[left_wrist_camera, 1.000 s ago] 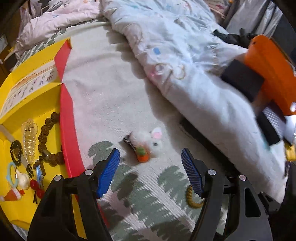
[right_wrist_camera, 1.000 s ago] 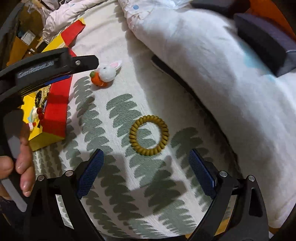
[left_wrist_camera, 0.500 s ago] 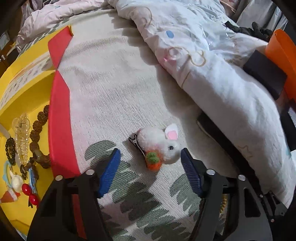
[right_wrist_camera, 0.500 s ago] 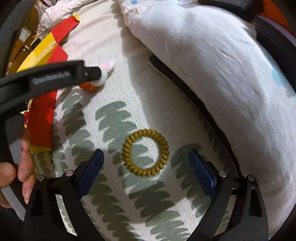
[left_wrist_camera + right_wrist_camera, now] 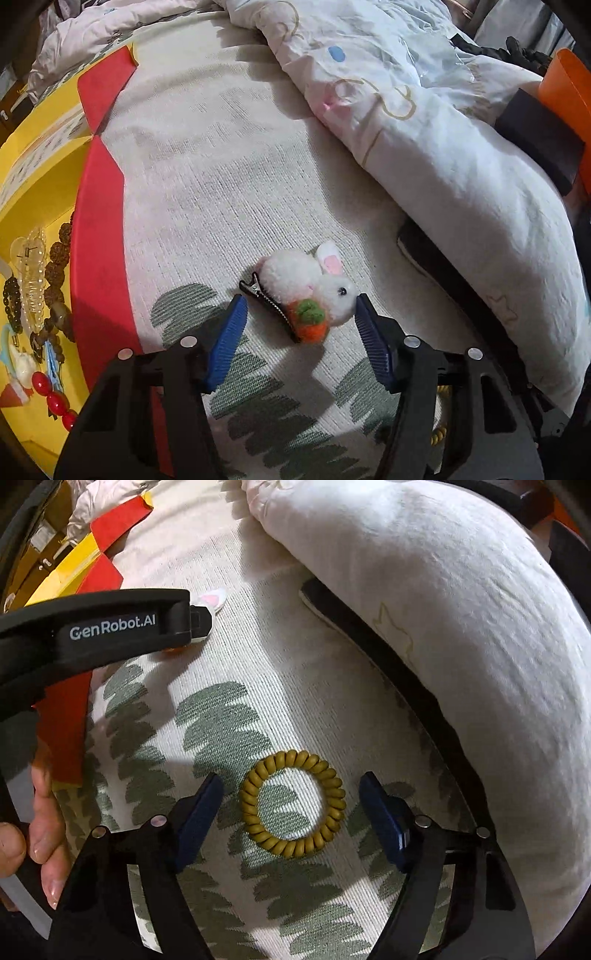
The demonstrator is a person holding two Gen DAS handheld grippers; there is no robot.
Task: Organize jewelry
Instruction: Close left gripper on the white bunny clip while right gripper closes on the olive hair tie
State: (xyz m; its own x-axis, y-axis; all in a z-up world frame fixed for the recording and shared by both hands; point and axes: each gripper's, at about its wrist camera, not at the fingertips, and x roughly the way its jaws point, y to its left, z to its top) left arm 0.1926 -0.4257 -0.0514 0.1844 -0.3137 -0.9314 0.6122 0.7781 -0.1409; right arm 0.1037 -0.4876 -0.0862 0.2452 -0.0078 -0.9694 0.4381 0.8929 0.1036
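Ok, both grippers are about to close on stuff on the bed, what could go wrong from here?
1. The left gripper straddles the bunny clip, but its right pad is already at the nose while the left is apart; closing may push the clip sideways or pinch only fluff.
2. The hair tie lies flat on the blanket between the right gripper jaws; they may snag fabric or squash the tie so it pops out.

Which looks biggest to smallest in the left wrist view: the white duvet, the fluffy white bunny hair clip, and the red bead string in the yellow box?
1. White duvet, by far the largest.
2. Fluffy white bunny hair clip.
3. Red bead string, smallest; fisheye edge distortion makes this less certain.
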